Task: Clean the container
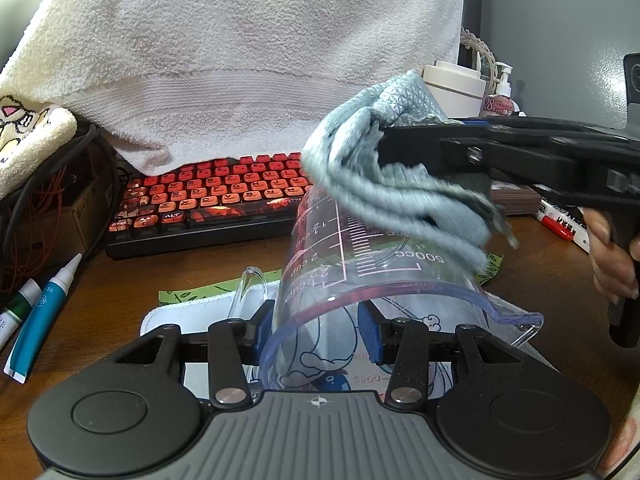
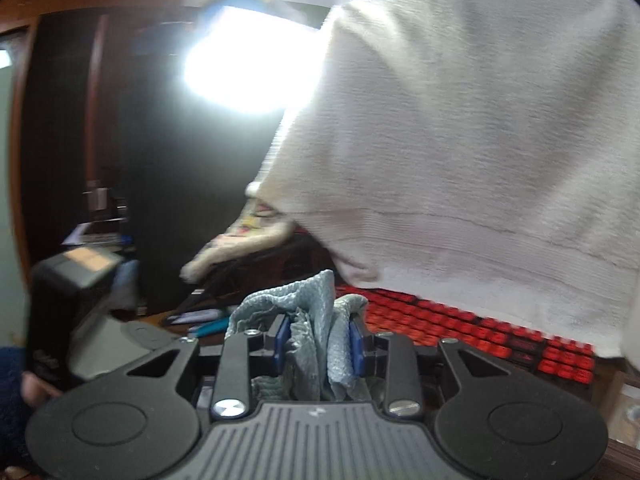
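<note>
Your left gripper [image 1: 316, 334] is clamping the clear measuring cup [image 1: 372, 276], tilted above the mat [image 1: 168, 316] near the desk's front edge. Your right gripper [image 2: 320, 344] is pinching a grey cloth [image 1: 384, 192] against the cup's base. Whether wiping is starting or finishing, I cannot tell.

The left tool [image 1: 318, 330] points forward, its blue pads [image 1: 370, 334] pressed against the two sides of the clear measuring cup [image 1: 360, 280], which lies tipped on its side between them. The right tool [image 2: 318, 340] is clamped on a bunched grey-blue cloth [image 2: 312, 344]; in the left wrist view it reaches in level from the right, with the person's fingers [image 1: 612, 264] wrapped round its handle.
</note>
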Tool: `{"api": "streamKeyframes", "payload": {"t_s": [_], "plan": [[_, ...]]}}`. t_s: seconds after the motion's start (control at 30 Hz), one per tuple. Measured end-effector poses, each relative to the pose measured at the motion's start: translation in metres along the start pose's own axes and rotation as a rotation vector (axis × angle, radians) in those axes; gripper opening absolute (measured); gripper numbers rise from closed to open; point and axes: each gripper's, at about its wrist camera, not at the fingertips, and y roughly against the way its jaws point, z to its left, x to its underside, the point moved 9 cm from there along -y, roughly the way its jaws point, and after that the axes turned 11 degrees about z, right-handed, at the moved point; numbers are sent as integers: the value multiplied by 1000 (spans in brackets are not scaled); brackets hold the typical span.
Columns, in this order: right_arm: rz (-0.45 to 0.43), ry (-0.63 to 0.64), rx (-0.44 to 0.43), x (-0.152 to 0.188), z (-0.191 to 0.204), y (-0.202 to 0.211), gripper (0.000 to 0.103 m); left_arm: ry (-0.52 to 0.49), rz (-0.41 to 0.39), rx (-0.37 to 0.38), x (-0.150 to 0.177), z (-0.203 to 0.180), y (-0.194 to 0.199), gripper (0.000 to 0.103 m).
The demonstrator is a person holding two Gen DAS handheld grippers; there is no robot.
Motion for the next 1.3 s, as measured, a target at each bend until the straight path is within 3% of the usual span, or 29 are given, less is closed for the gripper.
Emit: {"api": "streamKeyframes", "payload": {"t_s": [0.1,0.6,0.83,1.0,1.17,1.3], "plan": [[-3,56,-84,0,19,0,29,0,0,0,0,0,0,44],[-3,-23,54,-1,-10,-1,29,1,0,1,-1,2,0,44],[-4,82,-134,-1,30,1,29,0,0,0,0,0,1,44],[7,68,-74,-2,23,-1,29,0,0,1,-1,1,1,44],[6,-18,42,-3,-9,-2,29,-1,0,0,-1,2,1,44],[5,-21,40,-2,-10,-1,29,0,0,0,0,1,1,44]]}}
